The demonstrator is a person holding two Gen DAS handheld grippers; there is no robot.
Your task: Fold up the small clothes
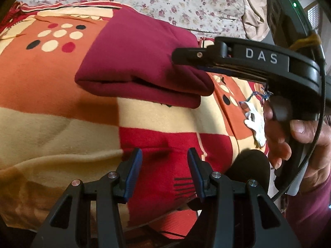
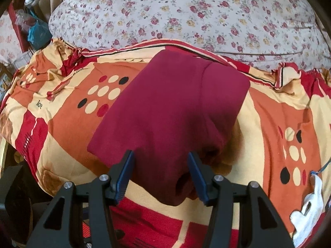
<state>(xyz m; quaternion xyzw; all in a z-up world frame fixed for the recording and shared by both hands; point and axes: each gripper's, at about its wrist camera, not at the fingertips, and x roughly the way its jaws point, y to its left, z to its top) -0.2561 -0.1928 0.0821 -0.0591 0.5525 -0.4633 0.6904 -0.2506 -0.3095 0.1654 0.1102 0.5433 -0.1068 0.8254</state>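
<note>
A dark red garment (image 1: pixel 136 62) lies folded into a thick rectangle on the patterned orange, red and cream bedspread (image 1: pixel 53 78). In the left wrist view my left gripper (image 1: pixel 164 171) is open and empty, low over the bedspread, short of the garment's near folded edge. My right gripper comes in from the right of that view; its fingers (image 1: pixel 186 54) look closed above the garment's right end, holding nothing. In the right wrist view the garment (image 2: pixel 171 111) fills the middle, and the right gripper (image 2: pixel 160 175) has its blue pads apart over the garment's near corner, nothing between them.
A floral quilt (image 2: pixel 186 14) is heaped behind the bedspread. A small white cloth (image 2: pixel 308 212) with a blue thread lies at the right; it also shows in the left wrist view (image 1: pixel 255 124). Clutter (image 2: pixel 35 31) stands off the bed's far left.
</note>
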